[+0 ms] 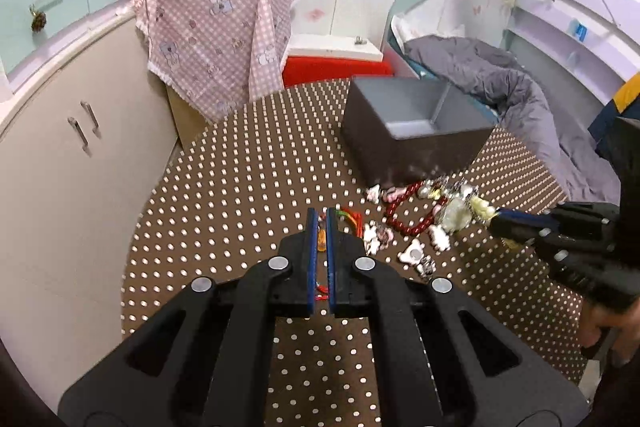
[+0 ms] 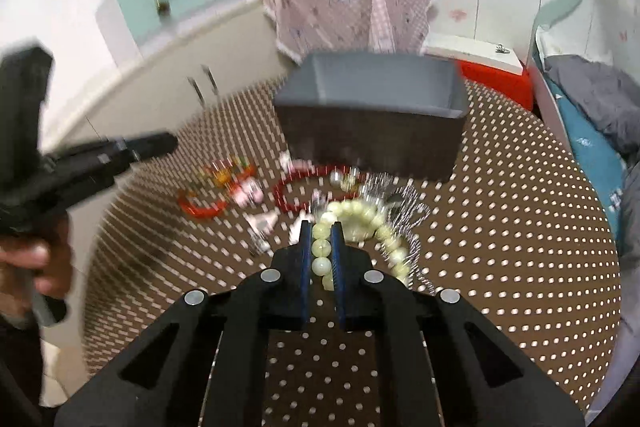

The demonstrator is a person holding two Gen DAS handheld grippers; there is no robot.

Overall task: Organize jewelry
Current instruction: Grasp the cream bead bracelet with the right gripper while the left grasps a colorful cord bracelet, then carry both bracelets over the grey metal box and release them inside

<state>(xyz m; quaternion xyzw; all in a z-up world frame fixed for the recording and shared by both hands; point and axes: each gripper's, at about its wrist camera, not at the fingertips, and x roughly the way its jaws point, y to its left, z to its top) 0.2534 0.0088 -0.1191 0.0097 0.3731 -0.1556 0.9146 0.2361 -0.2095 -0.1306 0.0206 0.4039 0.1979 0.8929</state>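
Note:
A dark grey divided box [image 1: 416, 131] stands on the brown dotted table [image 1: 240, 187]; it also shows in the right wrist view [image 2: 372, 115]. Jewelry lies in front of it: a dark red bead bracelet [image 1: 404, 223], white charm pieces [image 1: 414, 253] and a red-orange cord bracelet [image 2: 200, 207]. My right gripper [image 2: 321, 227] is shut on a pale green bead bracelet [image 2: 360, 223], with a silvery chain [image 2: 412, 215] hanging beside it. My left gripper [image 1: 321, 213] is shut on the red-orange cord bracelet [image 1: 320, 245], low over the table left of the pile.
A pink checked cloth [image 1: 216, 35] drapes over a stand behind the table. A red and white box [image 1: 336, 61] sits behind the grey box. White cabinets [image 1: 60, 167] are at the left, a bed with a grey duvet [image 1: 520, 95] at the right.

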